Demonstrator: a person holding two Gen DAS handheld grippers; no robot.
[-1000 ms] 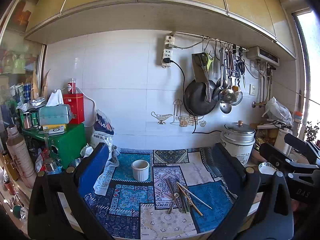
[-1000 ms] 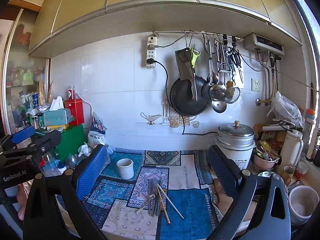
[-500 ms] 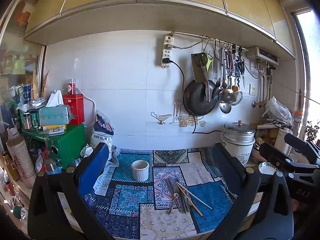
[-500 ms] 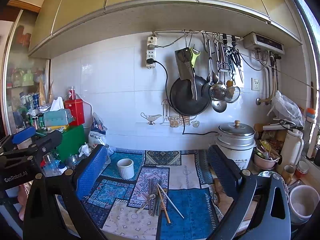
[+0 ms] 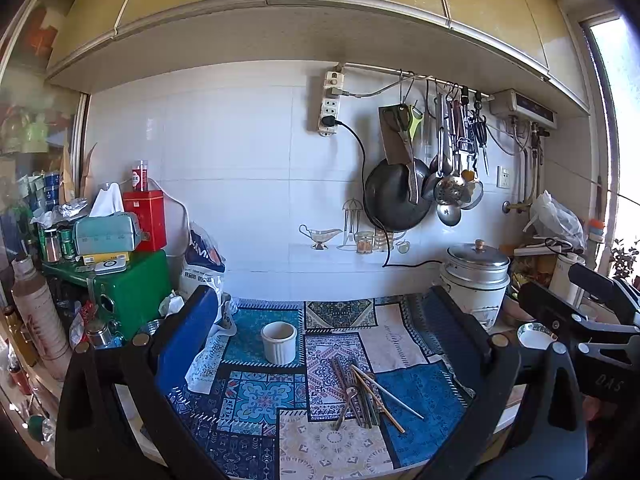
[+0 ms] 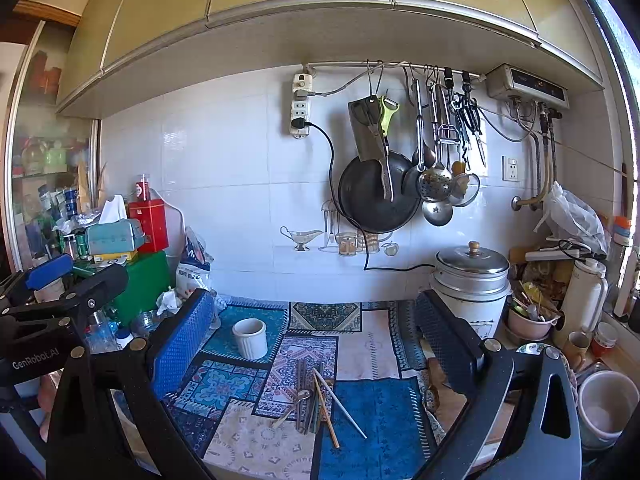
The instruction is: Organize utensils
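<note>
Nothing is shifting since a second ago: I am holding the left hand-held gripper (image 5: 320, 344) and right hand-held gripper (image 6: 316, 344) above the counter (image 6: 452, 404), both gaping wide and gripping nothing. Chopsticks and spoons (image 5: 366, 394) are lying bundled on the patchwork cloth (image 5: 256, 396), near the white cup (image 5: 279, 342).

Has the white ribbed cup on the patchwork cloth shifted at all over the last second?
No. The white ribbed cup sits on the same teal patch of the patchwork cloth, left of the utensil pile, as before.
</note>
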